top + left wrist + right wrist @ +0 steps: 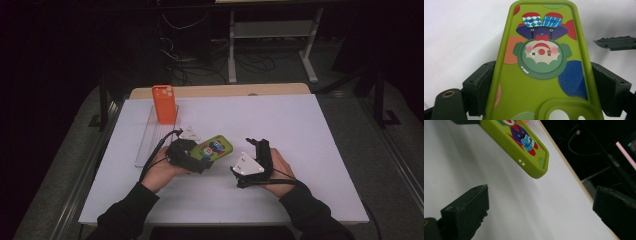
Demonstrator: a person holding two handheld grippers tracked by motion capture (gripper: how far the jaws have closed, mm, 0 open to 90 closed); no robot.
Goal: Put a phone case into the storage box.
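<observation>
- Sleeves, dark, two: both of my forearms enter from the near edge of the table point(300, 200), a white board top.
- Left gripper point(196, 156): in my left hand, left of centre. Its fingers point(477, 87) are clamped on the two long edges of the green phone case point(214, 148).
- Green phone case: lime green, printed with a cartoon clown face, coloured dots and a striped bow; camera cut-out at the end nearest my left hand. Its far end juts out past the fingers toward the middle of the table. In the right gripper view the case point(519, 142) hangs clear above the white surface.
- Right gripper point(259, 145): in my right hand, just right of the case, apart from it. Its fingers point(466, 212) stand wide apart with nothing between them.
- Orange phone case point(164, 103): upright, at the far left of the table, well apart from both grippers.
- Clear tray point(150, 140): long, transparent, lying under and in front of the orange case, just beside my left hand.
</observation>
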